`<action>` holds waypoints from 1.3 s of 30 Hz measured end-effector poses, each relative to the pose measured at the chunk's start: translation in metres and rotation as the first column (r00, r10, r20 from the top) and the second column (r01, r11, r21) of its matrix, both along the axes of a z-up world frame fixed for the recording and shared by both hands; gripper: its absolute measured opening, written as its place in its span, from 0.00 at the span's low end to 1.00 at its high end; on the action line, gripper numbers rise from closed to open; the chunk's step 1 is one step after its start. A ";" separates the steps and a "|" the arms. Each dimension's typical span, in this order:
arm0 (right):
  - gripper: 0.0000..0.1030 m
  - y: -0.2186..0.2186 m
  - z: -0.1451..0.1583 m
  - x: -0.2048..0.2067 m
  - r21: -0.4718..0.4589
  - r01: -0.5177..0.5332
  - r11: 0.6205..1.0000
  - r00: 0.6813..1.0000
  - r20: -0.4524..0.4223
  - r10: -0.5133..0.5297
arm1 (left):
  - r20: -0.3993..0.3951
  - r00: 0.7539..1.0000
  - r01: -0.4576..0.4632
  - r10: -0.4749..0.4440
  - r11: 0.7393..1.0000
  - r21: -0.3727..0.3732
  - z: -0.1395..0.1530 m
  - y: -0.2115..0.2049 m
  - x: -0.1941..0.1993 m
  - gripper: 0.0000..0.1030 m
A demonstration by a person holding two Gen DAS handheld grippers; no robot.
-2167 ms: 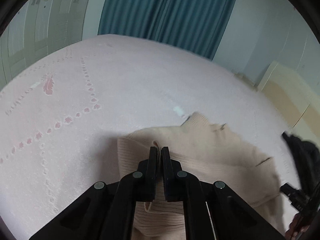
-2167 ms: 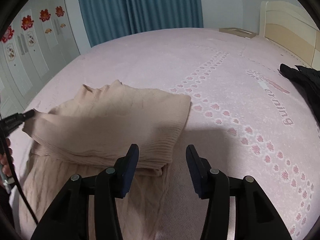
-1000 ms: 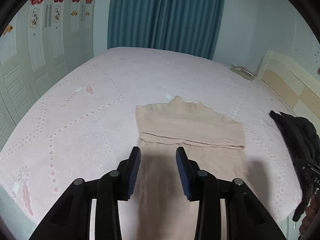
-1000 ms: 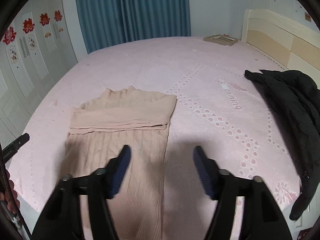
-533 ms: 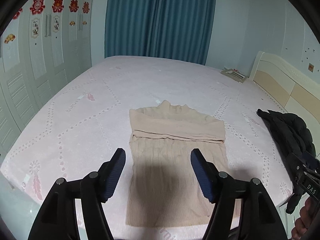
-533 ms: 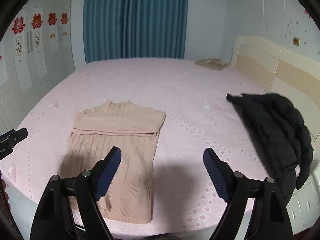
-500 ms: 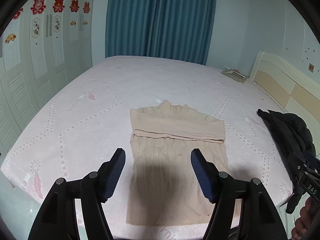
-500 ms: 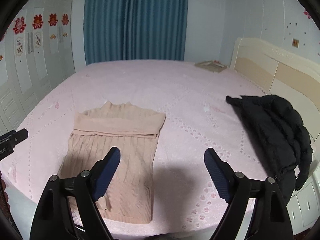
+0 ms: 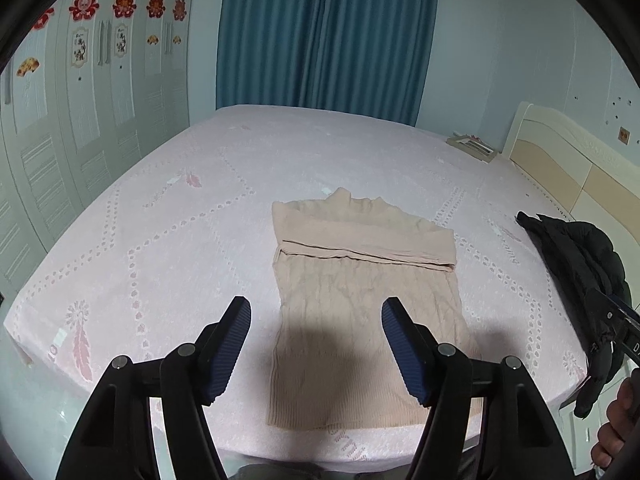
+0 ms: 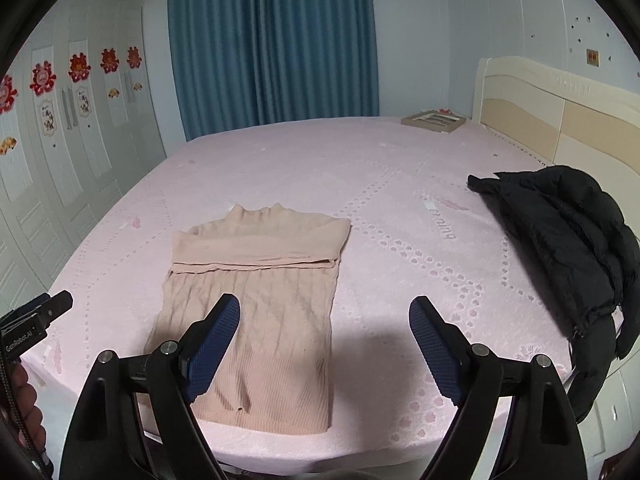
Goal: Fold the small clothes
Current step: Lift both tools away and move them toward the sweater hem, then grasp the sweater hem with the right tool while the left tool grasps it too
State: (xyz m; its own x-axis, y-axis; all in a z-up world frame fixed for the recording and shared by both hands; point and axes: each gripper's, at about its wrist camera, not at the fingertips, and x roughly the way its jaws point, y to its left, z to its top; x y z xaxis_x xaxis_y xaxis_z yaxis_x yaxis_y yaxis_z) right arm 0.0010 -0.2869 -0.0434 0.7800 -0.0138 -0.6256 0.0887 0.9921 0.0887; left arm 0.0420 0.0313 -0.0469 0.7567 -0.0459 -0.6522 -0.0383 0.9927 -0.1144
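1. Right, the beige knit sweater [image 9: 360, 300] lies flat on the pink bedspread [image 9: 160, 220], near the bed's front edge, collar pointing away towards the teal curtain [image 9: 324, 36].
2. Its sleeves are folded across the chest, making a band over the upper part; the cable-knit body runs down to the ribbed hem by the bed's edge.
3. The left gripper [image 9: 316, 344] hangs above the hem, jaws apart with nothing between them, blue pads facing each other; its shadow falls on the sweater's lower half.
4. From the right wrist view, the right gripper [image 10: 324, 344] is spread wide too, empty, its left finger [image 10: 212, 344] over the sweater's body and the other over bare bedspread.
5. Neither gripper touches the cloth.
6. A black puffer jacket [image 10: 568, 248] lies well apart to the right, draped over the bed's side near the cream headboard [image 10: 560, 112].
7. White wardrobe doors [image 9: 80, 100] with red paper cut-outs line the left wall.
8. A flat box [image 10: 434, 120] sits at the far corner of the bed.
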 end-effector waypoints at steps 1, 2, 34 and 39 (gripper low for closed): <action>0.83 0.000 -0.001 0.000 0.003 -0.004 1.000 1.000 -0.001 0.004 | -0.001 1.000 -0.004 0.004 1.000 -0.006 -0.001 0.001 0.000 0.64; 0.83 0.001 -0.002 -0.001 0.004 -0.011 1.000 1.000 -0.002 0.011 | -0.001 1.000 -0.007 0.007 1.000 -0.008 -0.001 0.002 -0.001 0.64; 0.48 -0.001 -0.176 0.023 0.148 -0.117 0.982 0.933 -0.321 0.160 | -0.275 0.961 -0.022 -0.029 0.983 -0.180 -0.168 0.042 0.020 0.50; 0.42 0.007 -0.192 0.032 0.144 -0.125 0.982 0.928 -0.333 0.167 | -0.303 0.951 -0.009 -0.057 0.977 -0.213 -0.191 0.048 0.023 0.47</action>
State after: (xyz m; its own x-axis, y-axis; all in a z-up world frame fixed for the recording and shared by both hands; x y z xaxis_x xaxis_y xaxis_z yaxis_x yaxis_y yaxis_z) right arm 0.0327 -0.2796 -0.2355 0.5055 0.1748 -0.8450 -0.0108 0.9805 0.1964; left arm 0.0651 0.0793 -0.2376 0.5191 -0.2222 -0.8253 -0.0807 0.9486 -0.3062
